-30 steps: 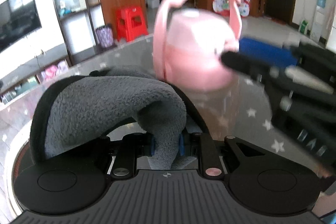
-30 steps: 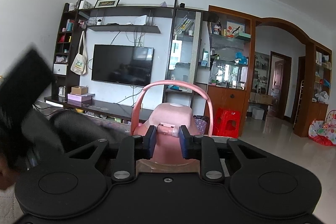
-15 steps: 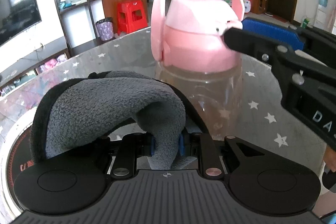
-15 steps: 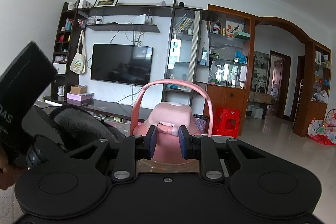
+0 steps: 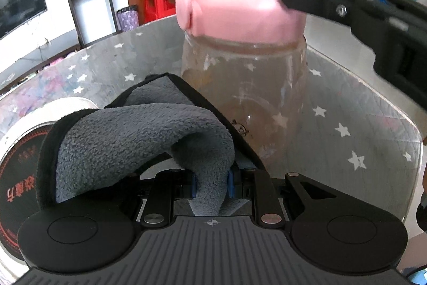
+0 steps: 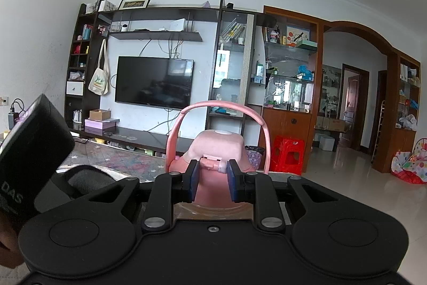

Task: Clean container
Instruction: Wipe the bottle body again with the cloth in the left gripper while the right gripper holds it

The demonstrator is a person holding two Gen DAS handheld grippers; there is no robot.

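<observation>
Left wrist view showed the container [image 5: 244, 87] upright on the starred table [image 5: 347, 108]; I judged I should press the grey cloth [image 5: 128, 135] flat to its clear wall and stroke evenly. My right gripper [image 6: 212, 182] clamped narrowly on the pink lid [image 6: 217, 146], steadying it; my left gripper [image 5: 212, 184] pinched the cloth tight

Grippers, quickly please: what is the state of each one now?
Left gripper: closed on the grey cloth.
Right gripper: closed on the bottle's pink lid.
</observation>
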